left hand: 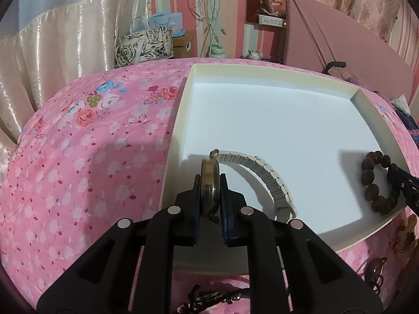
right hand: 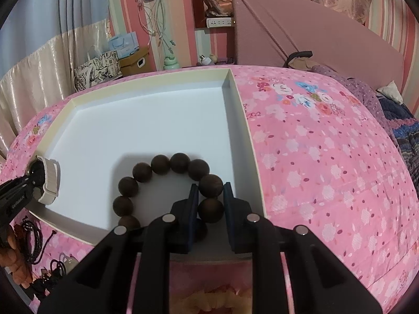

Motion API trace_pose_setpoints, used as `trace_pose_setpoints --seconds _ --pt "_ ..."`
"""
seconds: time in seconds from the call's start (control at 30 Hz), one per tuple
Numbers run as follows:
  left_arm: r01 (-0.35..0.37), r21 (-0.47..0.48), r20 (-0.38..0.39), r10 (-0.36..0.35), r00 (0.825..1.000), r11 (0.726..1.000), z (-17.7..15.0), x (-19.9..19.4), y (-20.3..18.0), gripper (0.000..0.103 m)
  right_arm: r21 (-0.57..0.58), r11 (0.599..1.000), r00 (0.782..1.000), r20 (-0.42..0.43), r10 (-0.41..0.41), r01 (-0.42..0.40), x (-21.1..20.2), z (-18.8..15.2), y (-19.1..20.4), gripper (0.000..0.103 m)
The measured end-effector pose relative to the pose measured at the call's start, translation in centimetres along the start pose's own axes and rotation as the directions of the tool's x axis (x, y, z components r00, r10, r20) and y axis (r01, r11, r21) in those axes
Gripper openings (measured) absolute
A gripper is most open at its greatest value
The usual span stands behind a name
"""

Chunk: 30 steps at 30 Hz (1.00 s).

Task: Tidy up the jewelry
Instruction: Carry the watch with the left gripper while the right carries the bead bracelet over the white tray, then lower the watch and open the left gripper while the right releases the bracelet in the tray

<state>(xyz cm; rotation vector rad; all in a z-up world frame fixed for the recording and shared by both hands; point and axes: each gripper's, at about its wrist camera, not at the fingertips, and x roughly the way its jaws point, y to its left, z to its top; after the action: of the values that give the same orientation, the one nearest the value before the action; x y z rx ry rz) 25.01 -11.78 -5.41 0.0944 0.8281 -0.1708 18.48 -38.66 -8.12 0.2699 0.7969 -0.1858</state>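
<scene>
A shallow white tray (left hand: 262, 78) lies on the pink floral bedspread. My left gripper (left hand: 210, 183) is shut on the round case of a watch (left hand: 208, 180), held edge-on in the tray's near left part; its pale link band (left hand: 272, 180) curves to the right on the tray floor. My right gripper (right hand: 209, 196) is shut on a bracelet of dark wooden beads (right hand: 162, 164) at the tray's near right corner; the rest of the loop rests on the tray floor. The bracelet (left hand: 371, 180) and the right gripper's tip show at the right of the left wrist view. The watch band (right hand: 49, 183) shows at the left of the right wrist view.
Dark cord bracelets and other jewelry (right hand: 34, 235) lie on the bedspread (right hand: 314, 157) in front of the tray; some show below my left gripper (left hand: 209, 298). A pink headboard (right hand: 301, 31) stands at the back right. Bags, cables and a curtain (left hand: 52, 52) are behind the bed.
</scene>
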Motion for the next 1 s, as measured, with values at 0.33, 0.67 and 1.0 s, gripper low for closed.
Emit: trace_pose_setpoints --seconds 0.33,0.67,1.0 --pt "0.005 0.009 0.005 -0.005 1.0 1.0 0.0 -0.1 0.1 0.011 -0.009 1.0 1.0 0.006 -0.01 0.01 0.0 0.0 0.1 0.019" --pt "0.051 0.009 0.009 -0.051 0.999 0.999 -0.2 -0.6 -0.1 0.032 0.015 1.0 1.0 0.012 0.019 -0.019 -0.1 -0.1 -0.1 0.03" --pt "0.104 0.012 0.051 -0.105 0.993 0.994 -0.1 -3.1 -0.4 0.04 -0.007 1.0 0.997 0.071 0.021 -0.021 -2.3 0.4 1.0 0.037"
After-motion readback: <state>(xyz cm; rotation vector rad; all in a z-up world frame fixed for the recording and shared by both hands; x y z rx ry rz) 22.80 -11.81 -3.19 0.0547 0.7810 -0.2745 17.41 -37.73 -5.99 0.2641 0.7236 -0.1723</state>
